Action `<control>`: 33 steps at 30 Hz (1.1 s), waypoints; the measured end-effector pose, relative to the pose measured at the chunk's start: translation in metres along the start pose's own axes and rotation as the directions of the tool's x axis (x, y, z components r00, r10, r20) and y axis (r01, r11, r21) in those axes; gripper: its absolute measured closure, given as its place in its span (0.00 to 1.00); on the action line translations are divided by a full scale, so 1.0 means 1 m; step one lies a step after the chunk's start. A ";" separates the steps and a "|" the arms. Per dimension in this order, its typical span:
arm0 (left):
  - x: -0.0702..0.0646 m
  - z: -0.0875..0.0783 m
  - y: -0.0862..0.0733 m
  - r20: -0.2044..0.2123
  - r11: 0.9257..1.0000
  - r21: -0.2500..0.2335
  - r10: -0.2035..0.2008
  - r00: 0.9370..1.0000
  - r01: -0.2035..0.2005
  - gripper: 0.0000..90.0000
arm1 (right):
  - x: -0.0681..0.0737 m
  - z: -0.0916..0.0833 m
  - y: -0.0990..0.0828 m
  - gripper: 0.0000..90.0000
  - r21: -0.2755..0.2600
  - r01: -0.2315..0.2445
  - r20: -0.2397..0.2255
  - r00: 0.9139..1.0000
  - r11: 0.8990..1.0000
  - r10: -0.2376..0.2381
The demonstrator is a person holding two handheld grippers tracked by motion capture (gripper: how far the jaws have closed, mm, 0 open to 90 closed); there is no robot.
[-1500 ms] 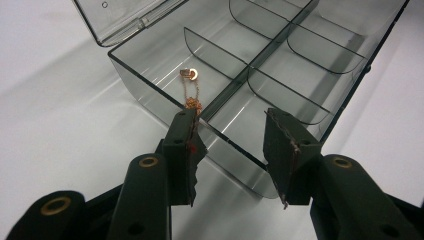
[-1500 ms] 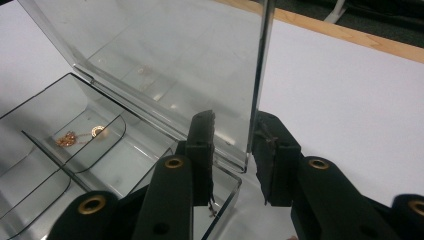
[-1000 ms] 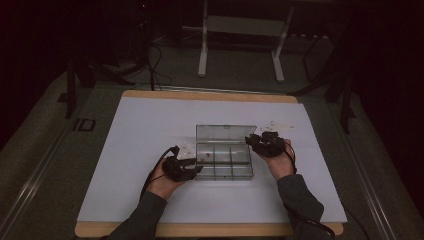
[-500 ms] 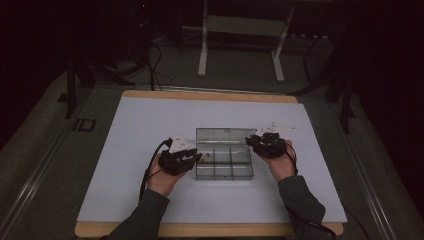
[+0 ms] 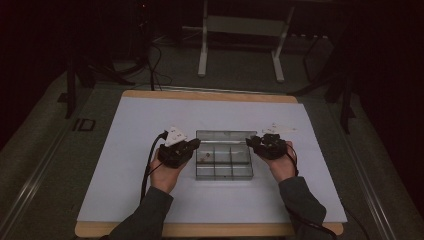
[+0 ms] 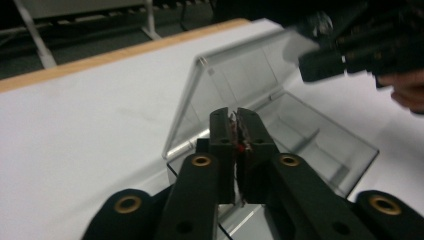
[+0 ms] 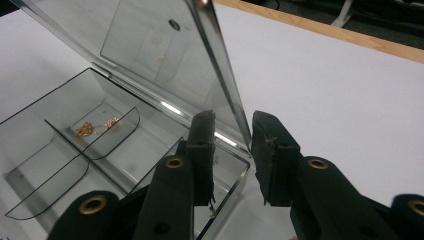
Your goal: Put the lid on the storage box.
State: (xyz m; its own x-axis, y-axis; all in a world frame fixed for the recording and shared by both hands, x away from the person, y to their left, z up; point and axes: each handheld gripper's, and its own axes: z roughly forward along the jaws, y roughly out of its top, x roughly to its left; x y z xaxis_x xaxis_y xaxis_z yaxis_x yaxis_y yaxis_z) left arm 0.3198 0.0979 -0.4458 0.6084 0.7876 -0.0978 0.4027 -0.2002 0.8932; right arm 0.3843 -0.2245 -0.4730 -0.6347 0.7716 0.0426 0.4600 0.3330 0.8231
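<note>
The left gripper (image 6: 236, 131) had risen above the clear box (image 5: 224, 161), jaws just pinched on a thin chain (image 6: 239, 142); the right gripper (image 7: 232, 150) straddled the lid's (image 7: 150, 45) edge.

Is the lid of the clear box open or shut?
Open: the lid stands raised above the clear box, whose compartments are uncovered.

We see a dim room: grey floor (image 5: 240, 70), white metal stand (image 5: 240, 30), cables (image 5: 150, 65), white wood-edged tabletop (image 5: 125, 150).
</note>
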 end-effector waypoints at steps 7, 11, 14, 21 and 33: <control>0.002 0.001 0.001 0.022 1.000 0.000 -0.025 0.999 0.025 1.00 | 0.001 -0.001 -0.002 0.79 0.001 0.003 0.000 1.000 1.000 -0.003; 0.001 0.003 0.000 0.029 1.000 0.007 -0.026 0.999 0.025 1.00 | 0.002 -0.002 -0.004 0.79 0.000 -0.002 -0.005 1.000 1.000 0.002; 0.000 0.003 -0.001 0.034 1.000 0.012 -0.029 0.999 0.029 1.00 | 0.002 -0.003 -0.006 0.79 0.002 -0.003 -0.007 1.000 1.000 0.003; -0.002 0.001 -0.005 0.043 0.999 0.023 -0.031 0.999 0.030 1.00 | 0.002 -0.013 -0.013 0.78 0.007 -0.004 -0.008 1.000 1.000 0.004; -0.004 -0.001 -0.011 0.047 0.999 0.036 -0.038 0.998 0.036 1.00 | 0.004 -0.026 -0.032 0.76 0.040 0.022 0.004 1.000 0.999 -0.023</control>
State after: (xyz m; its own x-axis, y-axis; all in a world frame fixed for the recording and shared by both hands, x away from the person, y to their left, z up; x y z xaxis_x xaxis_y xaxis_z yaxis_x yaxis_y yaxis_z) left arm 0.3122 0.0971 -0.4553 0.6241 0.7664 -0.1521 0.4487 -0.1921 0.8728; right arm 0.3508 -0.2460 -0.4841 -0.6426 0.7659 0.0219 0.4703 0.3717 0.8004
